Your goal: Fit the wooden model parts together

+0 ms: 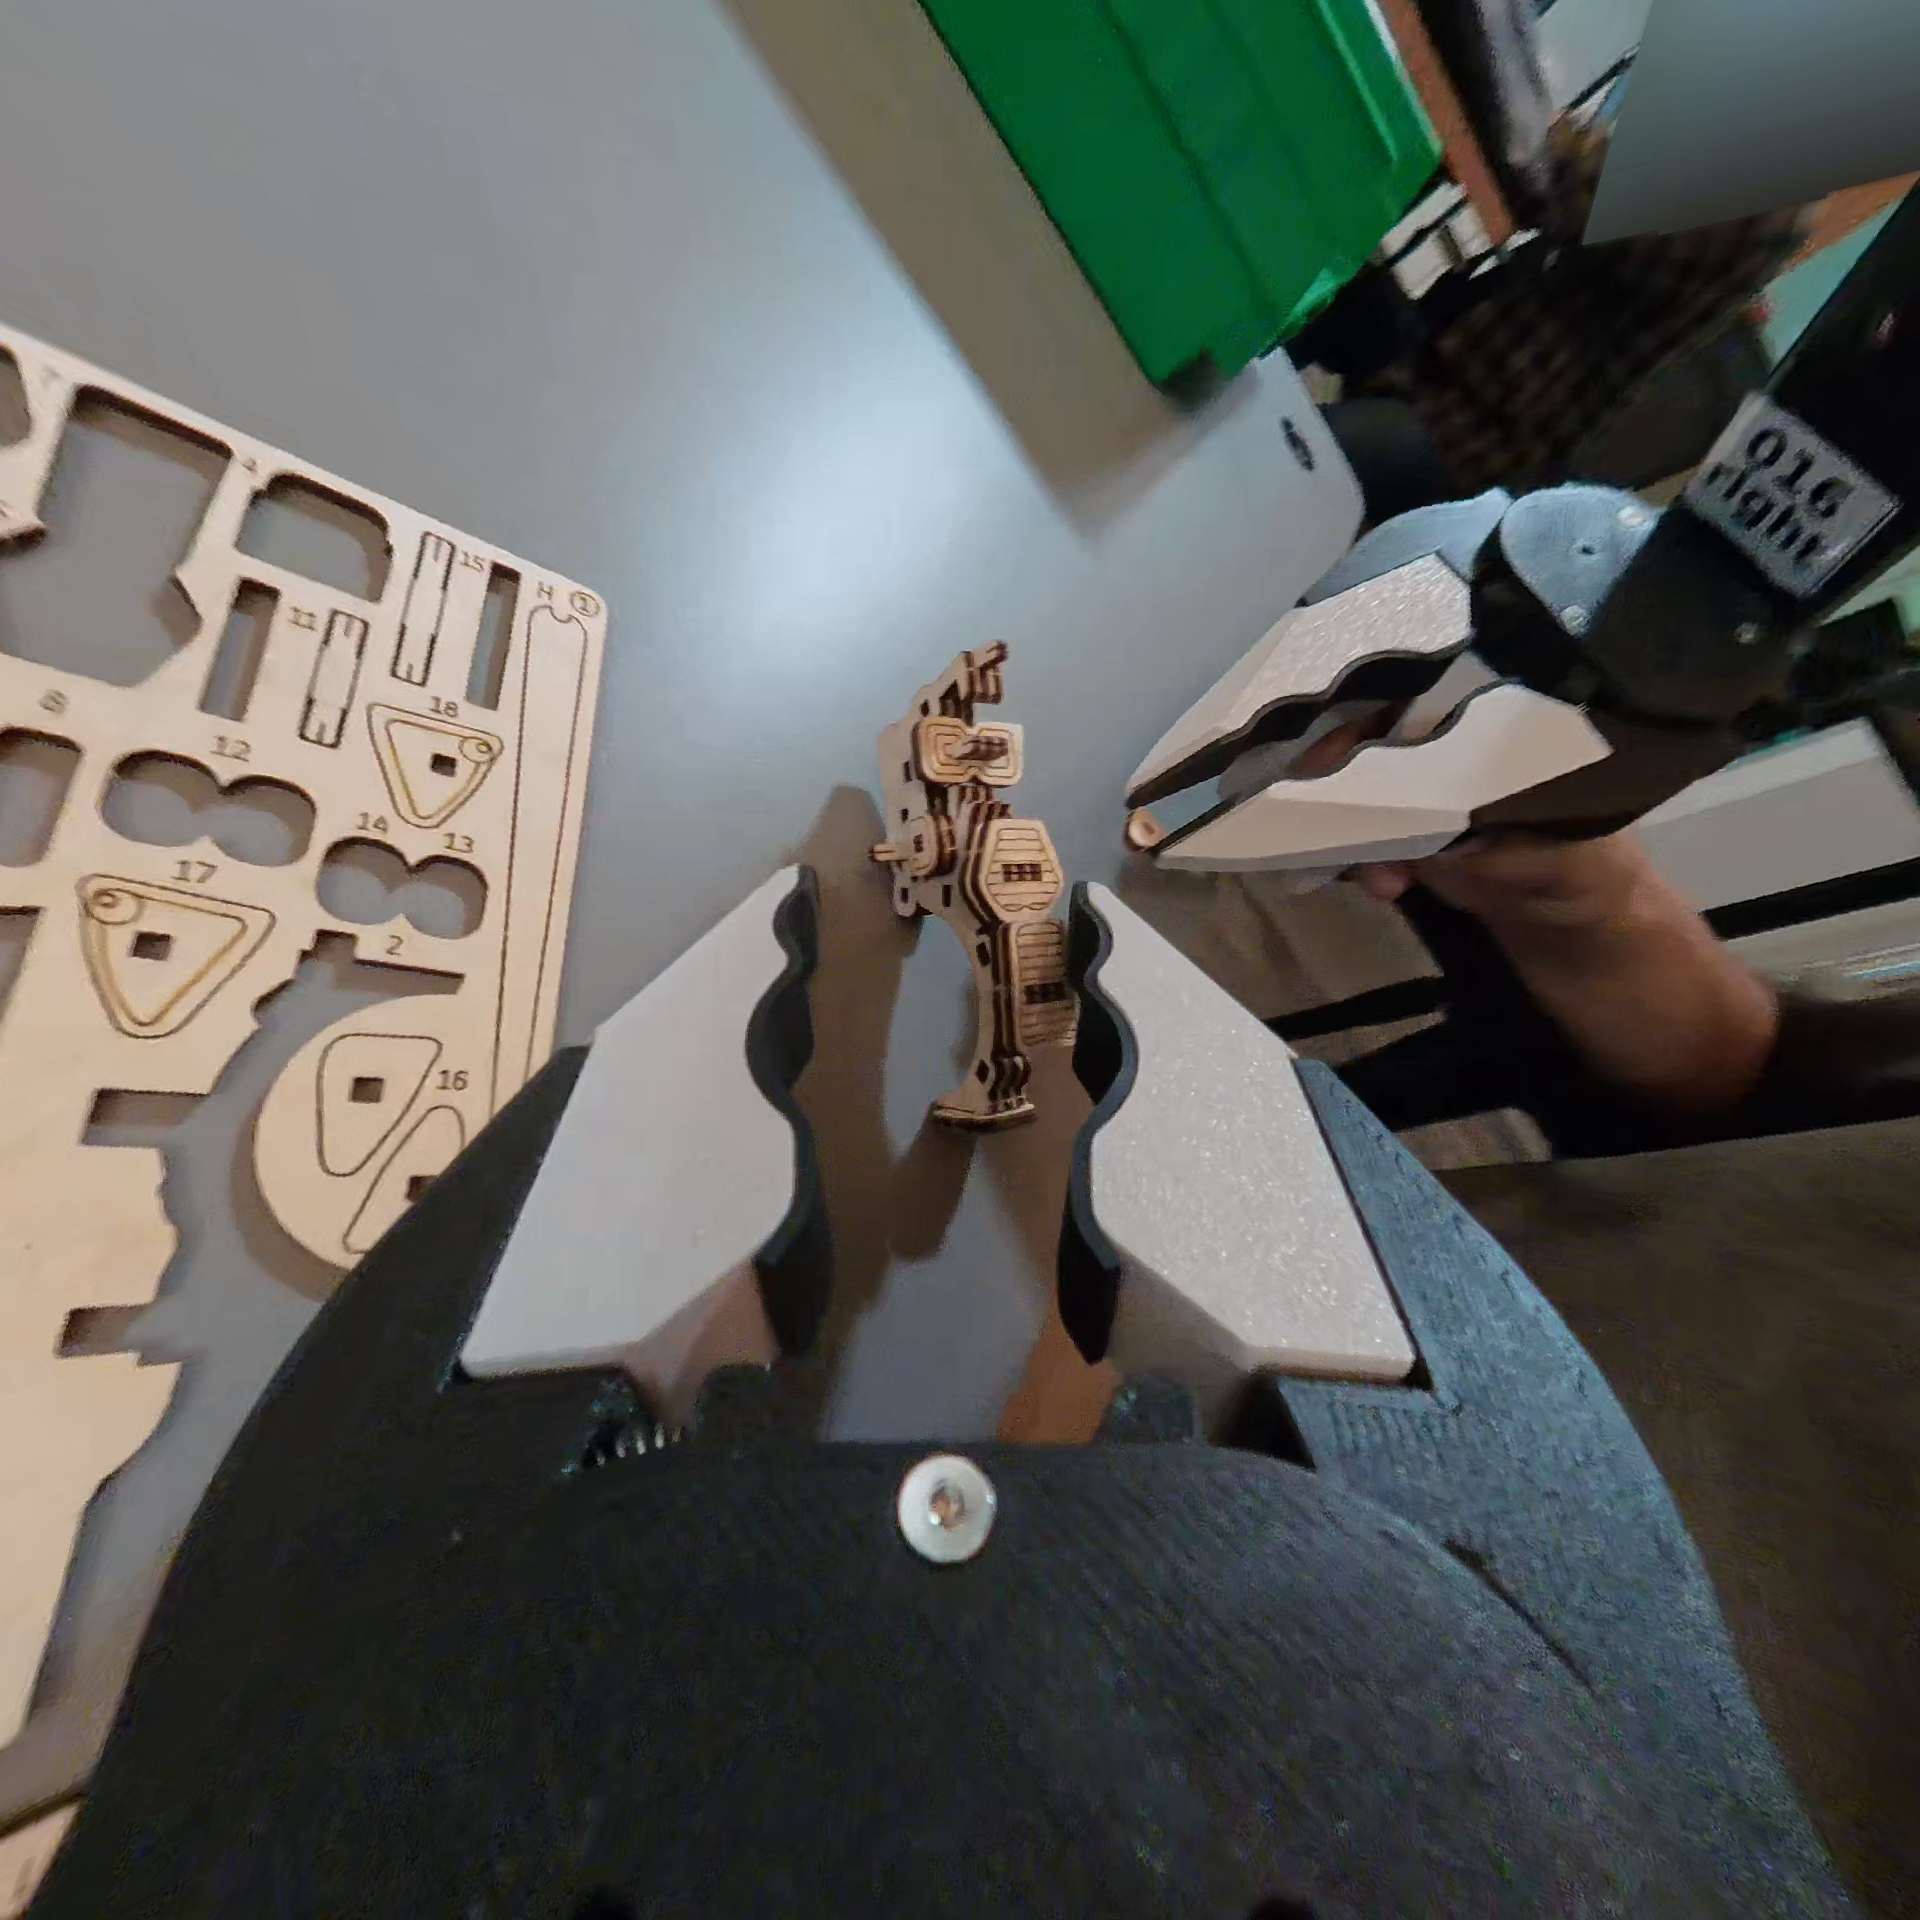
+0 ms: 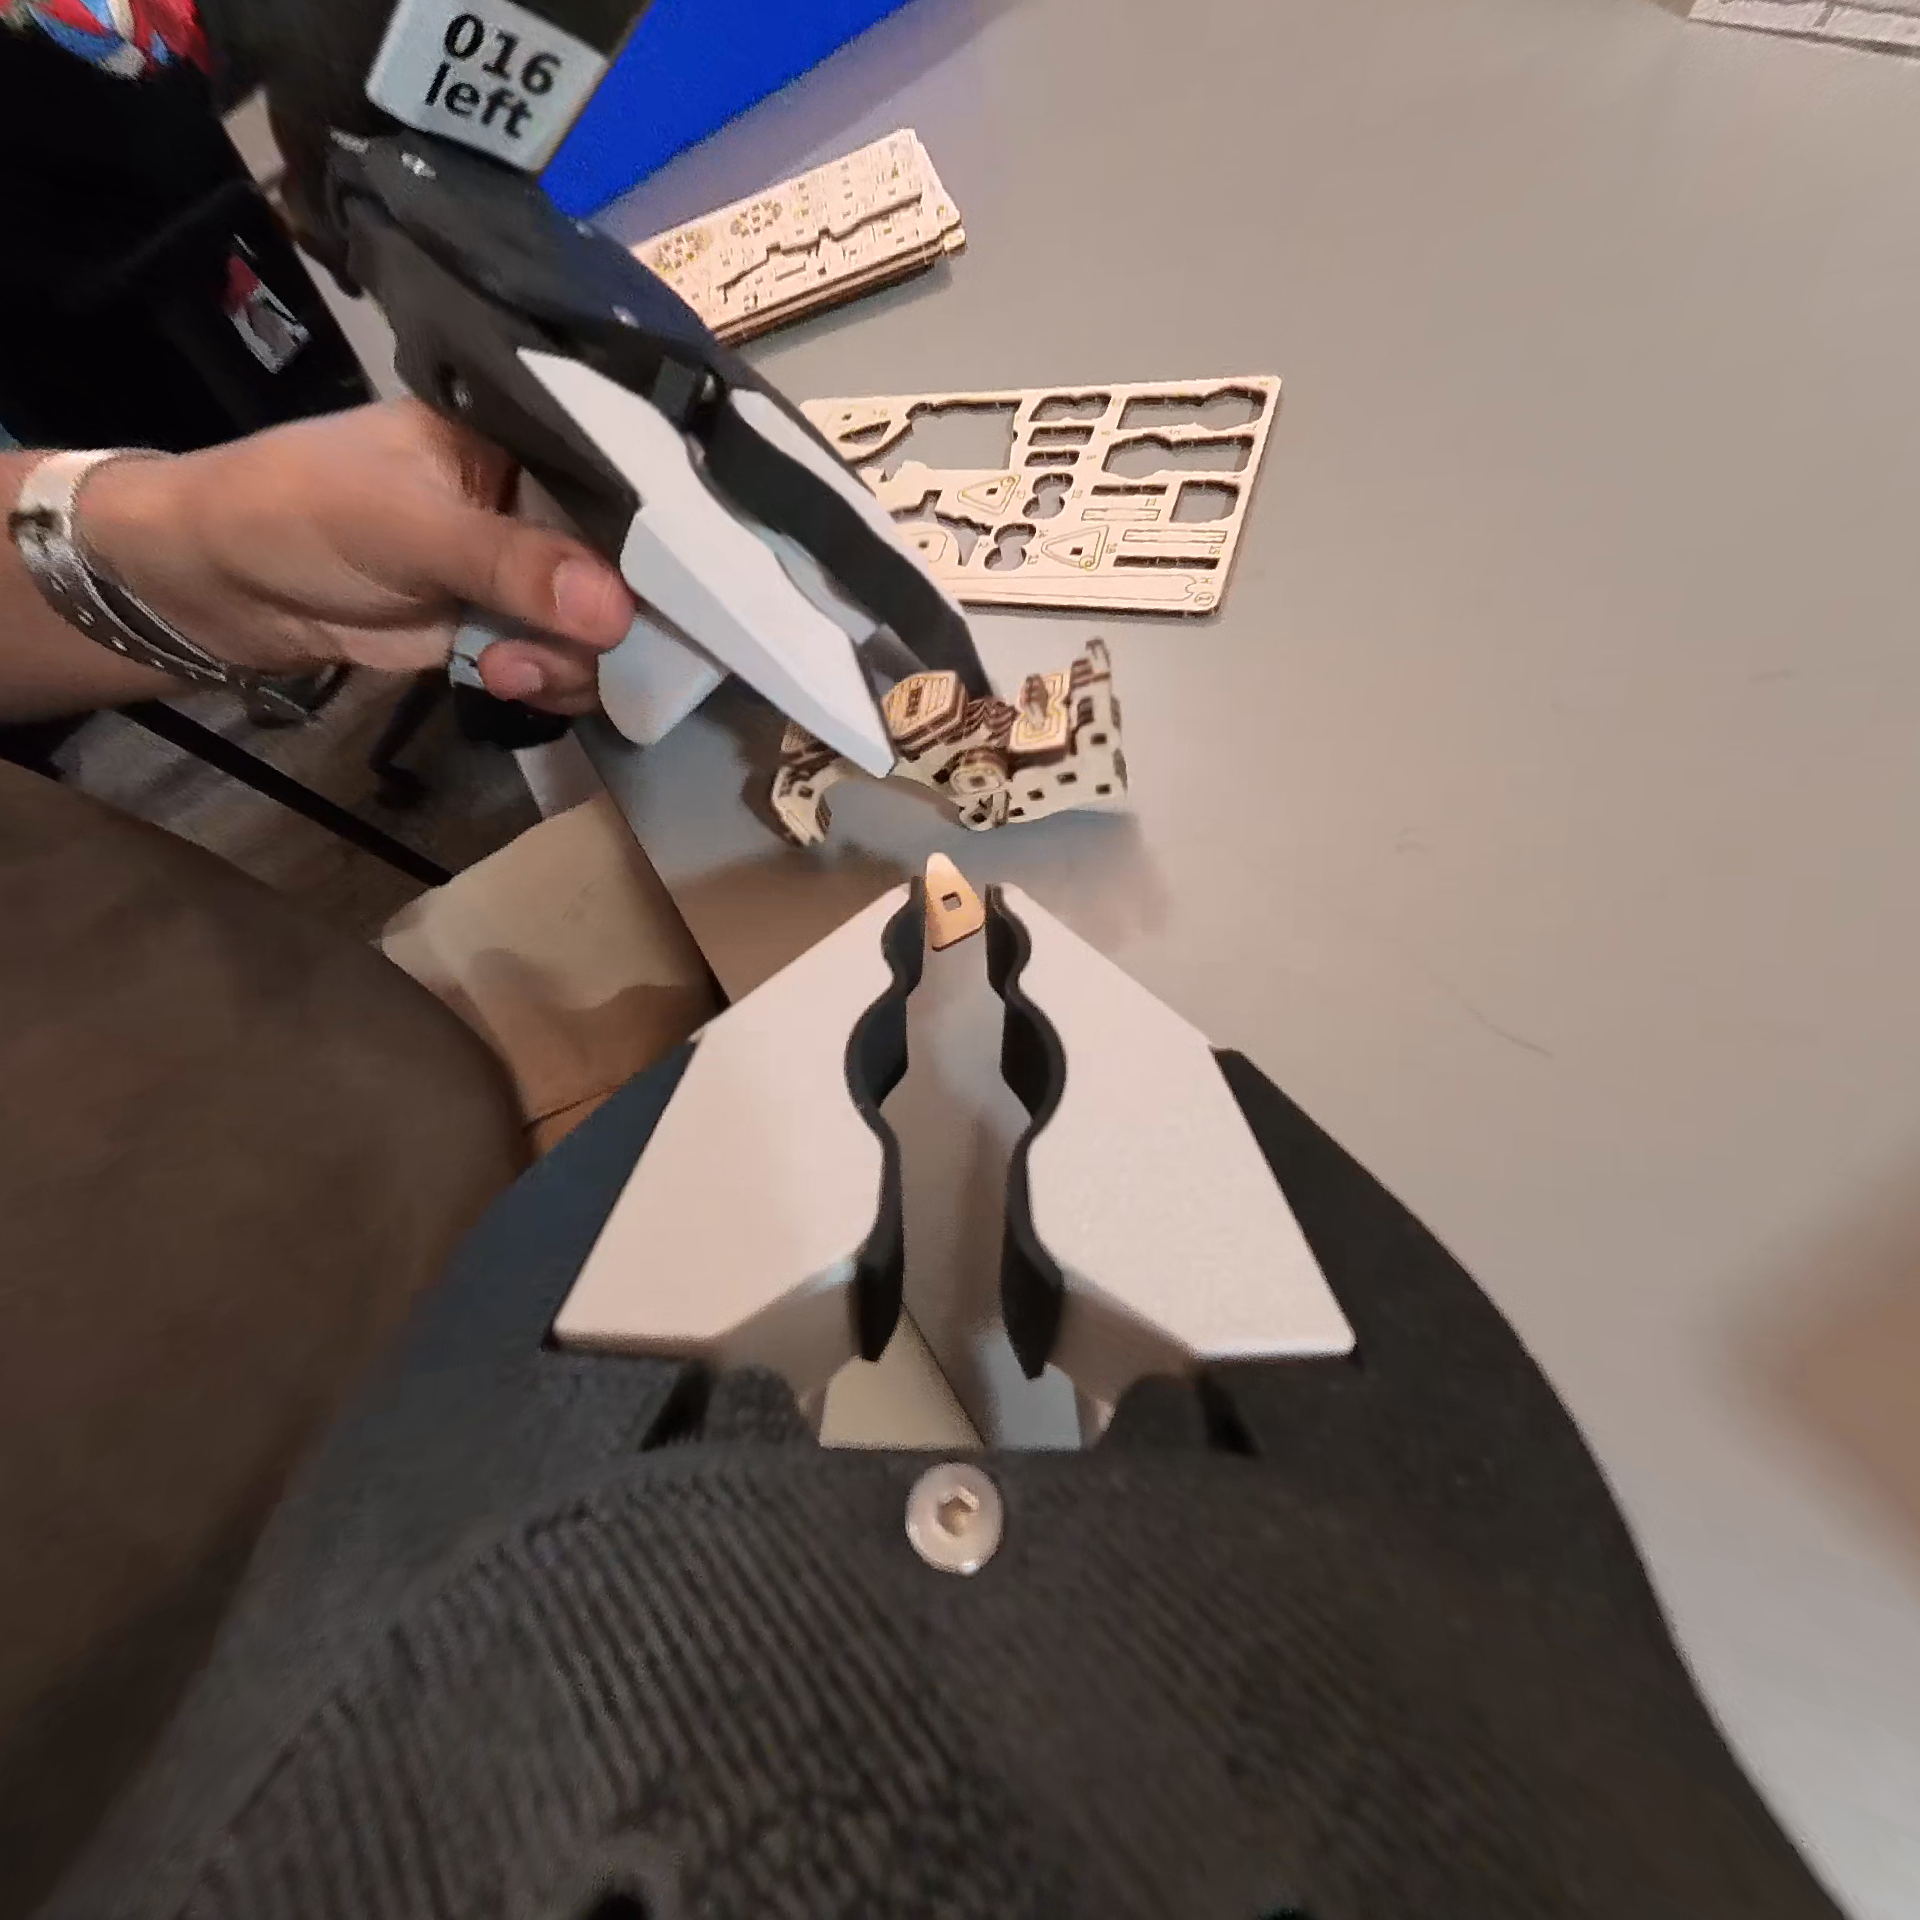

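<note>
Left wrist view: the left tool is spread wide, its fingers either side of the wooden model, which lies on the grey worktop; whether the right finger touches it is unclear. A punched wooden parts sheet lies left. At right, the right tool pinches a small wooden piece.

Right wrist view: the right tool is pressed onto the small wooden piece, just near of the wooden model. The left tool reaches over the model from the left. The parts sheet lies farther off.
</note>
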`<state>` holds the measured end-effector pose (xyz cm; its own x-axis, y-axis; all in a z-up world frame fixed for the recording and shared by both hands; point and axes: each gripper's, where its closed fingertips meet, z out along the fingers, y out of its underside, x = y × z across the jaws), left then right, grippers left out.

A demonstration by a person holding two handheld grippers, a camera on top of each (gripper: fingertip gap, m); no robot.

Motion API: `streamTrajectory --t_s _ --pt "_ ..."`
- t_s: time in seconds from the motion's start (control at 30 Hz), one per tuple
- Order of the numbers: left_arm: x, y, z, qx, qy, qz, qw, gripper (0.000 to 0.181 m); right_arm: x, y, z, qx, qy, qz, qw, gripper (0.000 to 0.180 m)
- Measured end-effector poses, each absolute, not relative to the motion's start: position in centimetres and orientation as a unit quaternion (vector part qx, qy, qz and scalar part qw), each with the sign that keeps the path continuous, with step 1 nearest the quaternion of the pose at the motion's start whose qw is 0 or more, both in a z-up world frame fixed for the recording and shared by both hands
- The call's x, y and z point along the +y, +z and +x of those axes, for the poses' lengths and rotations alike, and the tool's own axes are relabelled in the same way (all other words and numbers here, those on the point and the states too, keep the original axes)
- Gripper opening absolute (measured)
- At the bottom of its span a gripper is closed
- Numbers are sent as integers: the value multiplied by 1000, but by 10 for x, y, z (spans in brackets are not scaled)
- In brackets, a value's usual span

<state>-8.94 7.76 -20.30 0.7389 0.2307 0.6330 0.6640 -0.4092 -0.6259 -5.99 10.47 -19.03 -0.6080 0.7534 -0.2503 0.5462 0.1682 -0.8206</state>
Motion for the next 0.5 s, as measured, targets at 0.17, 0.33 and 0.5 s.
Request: streamTrajectory --t_s 0.17,0.33,0.5 --pt "71 -202 -98 -271 -181 -820 471 50 107 -182 -61 -731 513 -442 88 10" --pt "67 -202 -104 -288 -201 -807 475 42 106 -179 -61 -718 529 -445 74 10" --pt "64 -195 -112 -304 -211 -786 496 41 103 -179 -60 -720 530 -442 72 10"
